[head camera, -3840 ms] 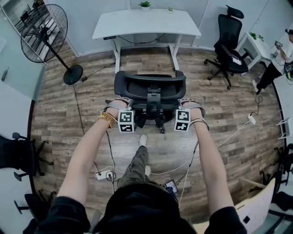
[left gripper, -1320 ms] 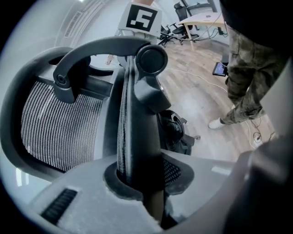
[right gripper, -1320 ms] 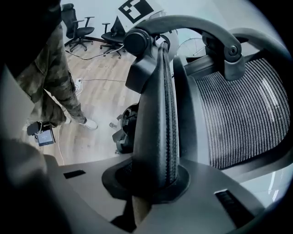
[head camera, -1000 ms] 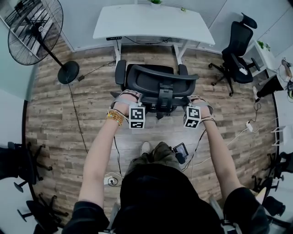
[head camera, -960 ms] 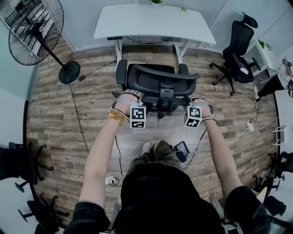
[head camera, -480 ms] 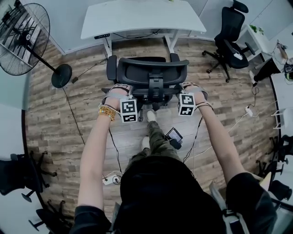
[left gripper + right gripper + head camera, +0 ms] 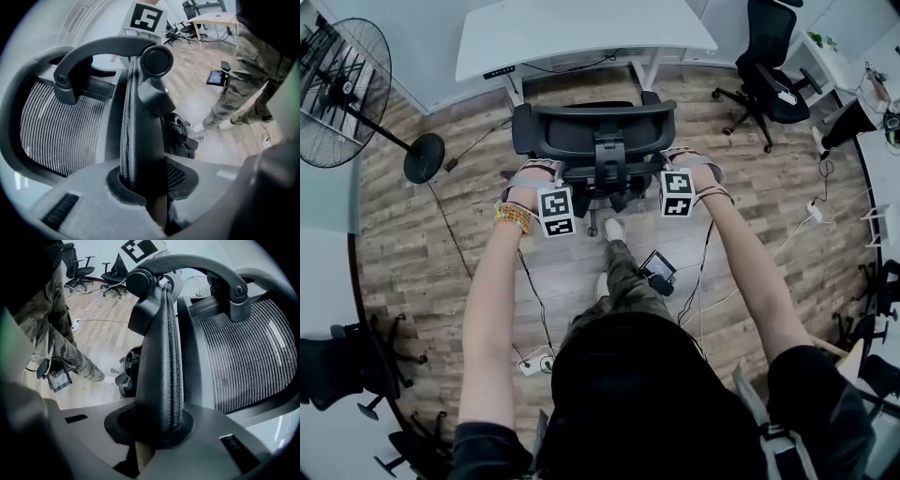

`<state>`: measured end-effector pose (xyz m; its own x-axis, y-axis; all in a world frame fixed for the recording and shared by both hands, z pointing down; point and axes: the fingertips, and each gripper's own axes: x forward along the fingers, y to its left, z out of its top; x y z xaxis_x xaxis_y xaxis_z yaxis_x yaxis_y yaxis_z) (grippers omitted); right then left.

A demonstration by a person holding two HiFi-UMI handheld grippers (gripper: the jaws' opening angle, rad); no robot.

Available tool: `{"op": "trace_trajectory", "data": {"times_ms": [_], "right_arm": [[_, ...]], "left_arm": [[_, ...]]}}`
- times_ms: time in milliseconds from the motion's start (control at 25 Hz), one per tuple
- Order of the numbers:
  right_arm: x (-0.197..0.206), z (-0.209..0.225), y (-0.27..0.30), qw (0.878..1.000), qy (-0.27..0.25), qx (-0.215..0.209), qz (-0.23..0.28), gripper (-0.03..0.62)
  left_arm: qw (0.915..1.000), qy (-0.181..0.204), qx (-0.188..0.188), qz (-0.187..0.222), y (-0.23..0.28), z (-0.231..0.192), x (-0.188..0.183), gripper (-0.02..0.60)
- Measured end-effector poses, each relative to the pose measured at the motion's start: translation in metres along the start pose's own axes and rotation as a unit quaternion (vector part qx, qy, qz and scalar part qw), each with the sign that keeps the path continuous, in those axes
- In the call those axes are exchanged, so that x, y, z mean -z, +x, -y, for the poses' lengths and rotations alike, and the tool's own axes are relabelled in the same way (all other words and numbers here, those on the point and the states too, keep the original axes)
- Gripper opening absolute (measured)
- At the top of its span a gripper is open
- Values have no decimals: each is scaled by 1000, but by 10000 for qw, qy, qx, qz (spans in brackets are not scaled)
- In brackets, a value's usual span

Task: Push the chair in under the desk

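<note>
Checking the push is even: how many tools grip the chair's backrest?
2. The left tool clamps the backrest on its left side; the right tool clamps its right side. Neither is hidden.

Clutter around a wooden floor [image 7: 422, 253]
A pedestal fan [image 7: 342, 86] stands at ten o'clock. A spare black office chair [image 7: 769, 70] sits near one o'clock. A white power strip [image 7: 534, 362] lies at seven o'clock with cables trailing off it, and more dark chairs [image 7: 342, 361] crowd in at eight o'clock.
</note>
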<state>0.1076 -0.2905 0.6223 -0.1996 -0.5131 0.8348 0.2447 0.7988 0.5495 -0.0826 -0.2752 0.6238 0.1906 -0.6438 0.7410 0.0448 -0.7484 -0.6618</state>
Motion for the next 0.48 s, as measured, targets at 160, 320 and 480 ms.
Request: {"op": "trace_trajectory", "data": {"times_ms": [160,320,480], "right_arm": [[4,11,6,10000,-7,-41,31,35],[4,17,10,10000,-31,-26,45,35],[3,22,15,10000,-5,-41,36,35]], "left_arm": [[10000,-23,36,-22,7,-10,1,69],[10000,-35,22,-28,11,-15,4,69],[10000,-16,31,-22,16,-19,9,69]]}}
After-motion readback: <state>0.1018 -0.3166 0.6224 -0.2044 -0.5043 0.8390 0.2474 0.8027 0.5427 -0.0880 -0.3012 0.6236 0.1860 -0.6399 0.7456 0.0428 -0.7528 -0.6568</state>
